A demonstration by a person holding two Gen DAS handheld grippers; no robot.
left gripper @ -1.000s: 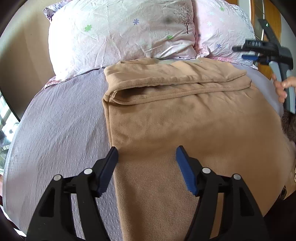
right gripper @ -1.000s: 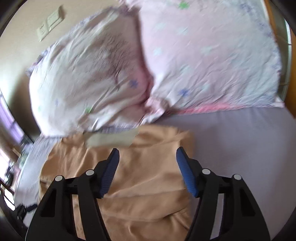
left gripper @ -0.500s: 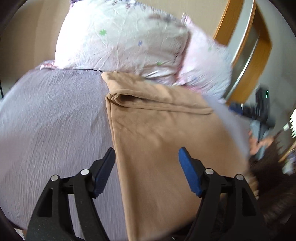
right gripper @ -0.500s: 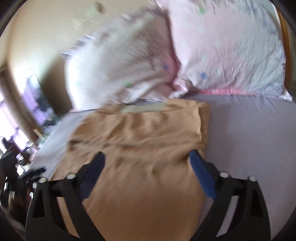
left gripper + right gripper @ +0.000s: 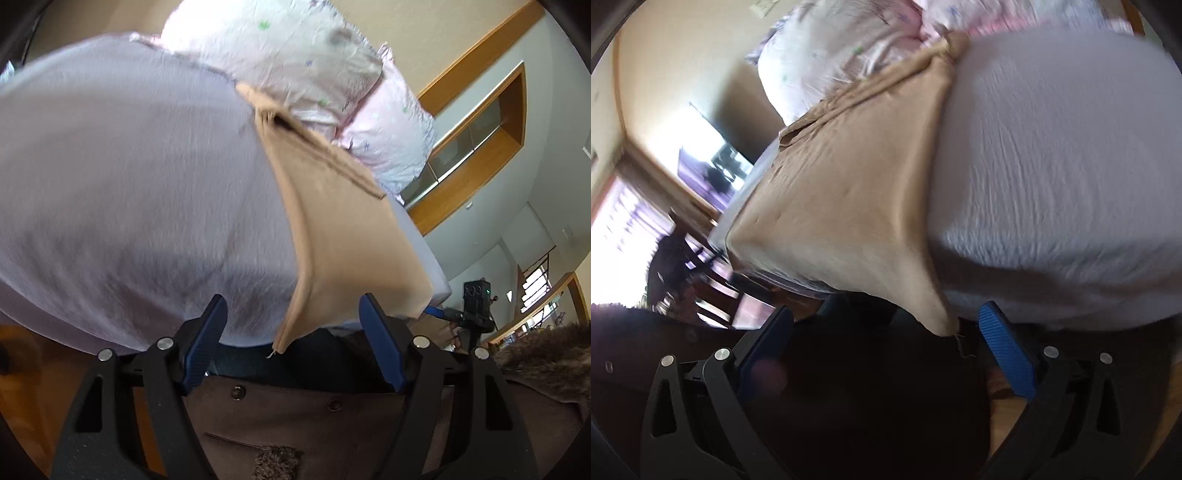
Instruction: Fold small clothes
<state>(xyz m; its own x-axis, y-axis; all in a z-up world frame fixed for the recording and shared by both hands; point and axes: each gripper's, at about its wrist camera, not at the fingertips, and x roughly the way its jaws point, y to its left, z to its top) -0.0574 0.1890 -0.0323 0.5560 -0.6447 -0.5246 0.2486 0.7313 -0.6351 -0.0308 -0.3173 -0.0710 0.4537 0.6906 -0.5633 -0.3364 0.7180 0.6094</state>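
A tan garment [image 5: 340,221] lies flat on the lilac bed sheet [image 5: 129,184], its far end folded over near the pillows and its near hem hanging over the bed's front edge. My left gripper [image 5: 295,336] is open, below the edge, with the hem's left corner between its fingers, not gripped. In the right wrist view the garment [image 5: 857,184] hangs the same way. My right gripper [image 5: 886,339] is open just under the hem's right corner. The right gripper also shows in the left wrist view [image 5: 476,306].
Two pale floral pillows [image 5: 295,59] lie at the head of the bed. The person's brown coat [image 5: 332,417] fills the space below the bed edge. A wooden-framed opening [image 5: 480,122] is on the right and a bright window [image 5: 624,229] on the left.
Both grippers have pulled back from over the garment and dropped to the bed's front edge. They stay open. The garment has not moved.
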